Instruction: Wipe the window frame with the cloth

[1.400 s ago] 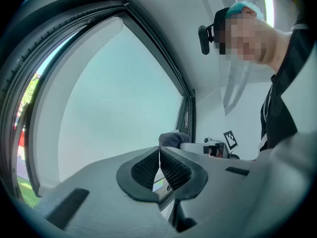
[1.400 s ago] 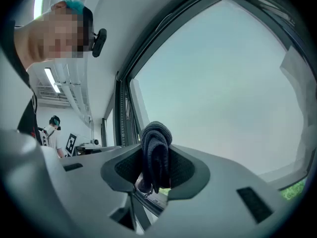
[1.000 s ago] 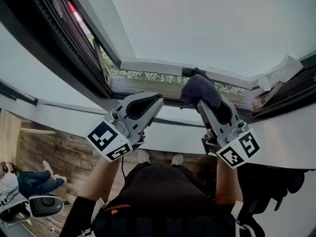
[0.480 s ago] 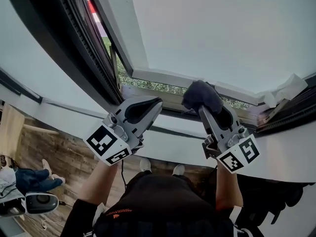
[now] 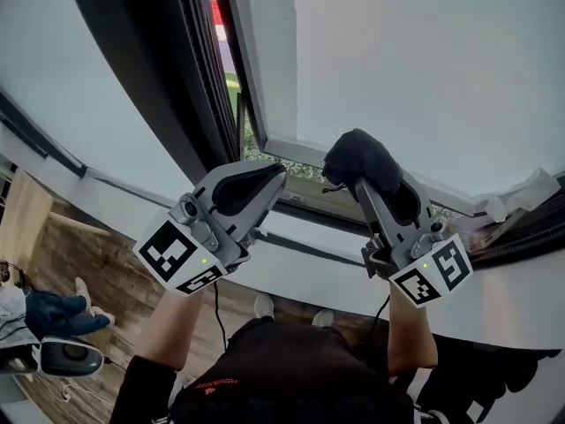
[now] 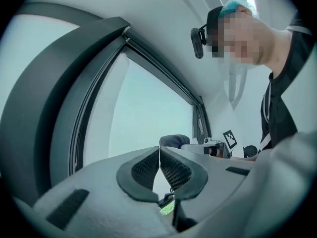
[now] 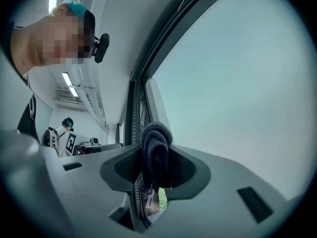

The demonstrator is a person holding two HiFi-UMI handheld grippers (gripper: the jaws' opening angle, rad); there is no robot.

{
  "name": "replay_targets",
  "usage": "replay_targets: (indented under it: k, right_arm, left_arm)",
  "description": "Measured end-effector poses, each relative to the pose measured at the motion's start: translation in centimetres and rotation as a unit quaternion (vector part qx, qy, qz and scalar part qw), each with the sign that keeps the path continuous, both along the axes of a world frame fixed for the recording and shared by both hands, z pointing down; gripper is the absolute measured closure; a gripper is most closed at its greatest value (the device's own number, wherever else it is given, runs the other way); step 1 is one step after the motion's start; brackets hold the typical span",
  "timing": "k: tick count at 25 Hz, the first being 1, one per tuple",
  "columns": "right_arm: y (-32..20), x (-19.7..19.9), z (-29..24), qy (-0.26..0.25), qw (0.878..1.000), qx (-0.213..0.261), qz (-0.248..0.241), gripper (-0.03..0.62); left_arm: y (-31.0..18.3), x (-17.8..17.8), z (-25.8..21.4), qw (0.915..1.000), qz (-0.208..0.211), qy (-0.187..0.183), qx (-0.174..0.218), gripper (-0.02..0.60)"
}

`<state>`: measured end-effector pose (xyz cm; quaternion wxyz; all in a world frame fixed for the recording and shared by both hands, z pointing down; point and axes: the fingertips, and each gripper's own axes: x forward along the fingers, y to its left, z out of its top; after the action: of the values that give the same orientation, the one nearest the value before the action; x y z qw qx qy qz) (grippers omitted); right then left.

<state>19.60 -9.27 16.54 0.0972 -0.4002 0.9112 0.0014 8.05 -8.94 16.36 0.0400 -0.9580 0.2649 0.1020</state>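
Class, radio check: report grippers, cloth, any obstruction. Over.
Left gripper shut, empty. Right gripper shut on cloth, near window frame; contact unclear. No obstruction seen.

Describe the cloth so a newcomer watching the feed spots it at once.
Start at the big window pane filling the head view's top. Near its lower white frame, two grey claws point up; the cloth is the dark, fuzzy bundle pinched in the right claw. The left claw is shut and holds nothing.

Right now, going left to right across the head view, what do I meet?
Dark window frame → left gripper → cloth, gripped by the right gripper → crumpled white paper.
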Motion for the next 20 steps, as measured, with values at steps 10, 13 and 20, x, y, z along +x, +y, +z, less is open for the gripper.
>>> replay_targets:
  k: [10,13,20]
  right_arm:
    - [-2.6,-5.2,-5.3,0.004,0.998,0.055,-0.022,0.454]
    - [-3.2,-6.4,-6.8,0.005,0.997,0.069,-0.025,0.454]
    - [-3.9,-8.4,-9.4,0.007,0.994,0.101,-0.038,0.454]
  left_arm:
    - [-1.1,-5.1,-5.5,0.9973,-0.032,0.0,0.065,0.56]
    - [-1.3,-6.3,-6.6,0.9965,-0.036,0.0,0.075,0.56]
    - [-0.8,-7.7,-8.7,0.9948,-0.042,0.007,0.093,0.56]
